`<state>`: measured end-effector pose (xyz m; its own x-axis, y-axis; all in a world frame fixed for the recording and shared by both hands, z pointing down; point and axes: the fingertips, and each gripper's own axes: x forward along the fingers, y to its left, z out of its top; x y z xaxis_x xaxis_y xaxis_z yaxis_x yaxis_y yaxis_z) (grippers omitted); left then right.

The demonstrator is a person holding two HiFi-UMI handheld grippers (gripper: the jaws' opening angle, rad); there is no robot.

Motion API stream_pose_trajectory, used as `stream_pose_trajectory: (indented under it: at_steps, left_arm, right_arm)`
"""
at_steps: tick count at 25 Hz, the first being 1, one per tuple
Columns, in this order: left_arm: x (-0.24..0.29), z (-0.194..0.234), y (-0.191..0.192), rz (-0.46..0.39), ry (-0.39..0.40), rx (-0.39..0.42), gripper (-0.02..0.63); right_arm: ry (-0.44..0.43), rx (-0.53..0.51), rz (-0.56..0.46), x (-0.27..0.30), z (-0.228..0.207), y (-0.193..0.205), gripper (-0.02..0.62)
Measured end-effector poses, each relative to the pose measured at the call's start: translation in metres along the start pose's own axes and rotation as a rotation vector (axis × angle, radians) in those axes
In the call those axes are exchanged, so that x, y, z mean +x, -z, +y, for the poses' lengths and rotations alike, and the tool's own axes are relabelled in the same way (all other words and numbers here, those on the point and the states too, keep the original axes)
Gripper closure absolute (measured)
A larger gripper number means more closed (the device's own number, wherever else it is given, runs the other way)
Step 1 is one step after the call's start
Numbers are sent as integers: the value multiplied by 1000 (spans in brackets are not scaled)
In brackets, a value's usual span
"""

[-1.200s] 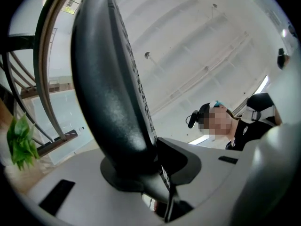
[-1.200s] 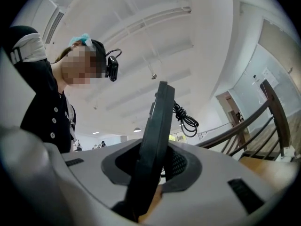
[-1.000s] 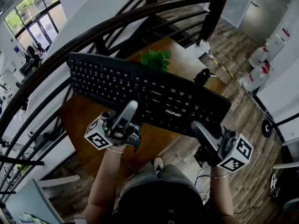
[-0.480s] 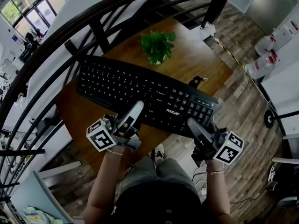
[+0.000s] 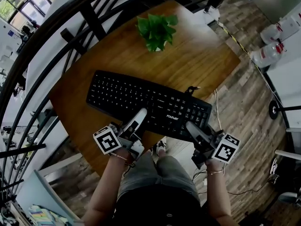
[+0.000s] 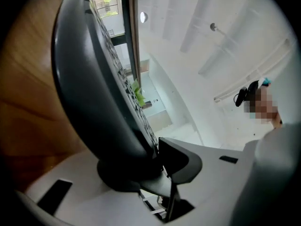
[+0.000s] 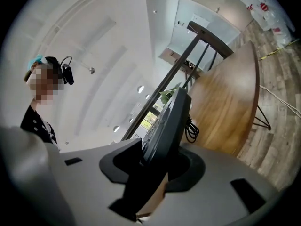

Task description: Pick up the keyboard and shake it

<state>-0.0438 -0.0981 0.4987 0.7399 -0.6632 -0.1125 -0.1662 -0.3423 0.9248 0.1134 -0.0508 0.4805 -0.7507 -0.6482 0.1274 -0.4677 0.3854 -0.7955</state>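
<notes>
Both opening: left hand-held gripper (image 5: 140,116), right hand-held gripper (image 5: 191,126); keyboard (image 5: 131,95) between, lowered.

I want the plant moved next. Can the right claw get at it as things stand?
Probably not yet: the right claw, its jaws just opening, has the keyboard's edge between them, and the plant stands beyond the keyboard.

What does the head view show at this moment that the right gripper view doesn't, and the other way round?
Only the head view: the keyboard's whole key face and the person's legs. Only the right gripper view: the ceiling, and the right tool's jaws close up, which have just been opening, with the keyboard's edge between them. Both: the keyboard, wooden table, potted plant and cable.
</notes>
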Motion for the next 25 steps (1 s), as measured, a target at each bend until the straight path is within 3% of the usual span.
stream_pose_trajectory:
  at_steps: [3,7,12,15,19,25]
  left_arm:
    - [0,2,4,38,-52,-37,486]
    - [3,-39,-20,95,-119,-84,485]
    - [1,-28,-10,118,-167,-130,479]
    - [0,-32,-11,132,-181,-162,474]
    - [3,-73,-31,184,-183,-169,465]
    - [0,-87,-11,275,-184,-188,400]
  right_arm:
    - [31,78,15,-2,-2,4,442]
    - [52,166,5,-1,38,-19,442]
    - [80,212,15,-4,30,-14,442]
    - [91,233,19,-4,34,-16,442]
    - [84,257,10,1,67,-43,444]
    - [79,219,42,-1,73,-50,449]
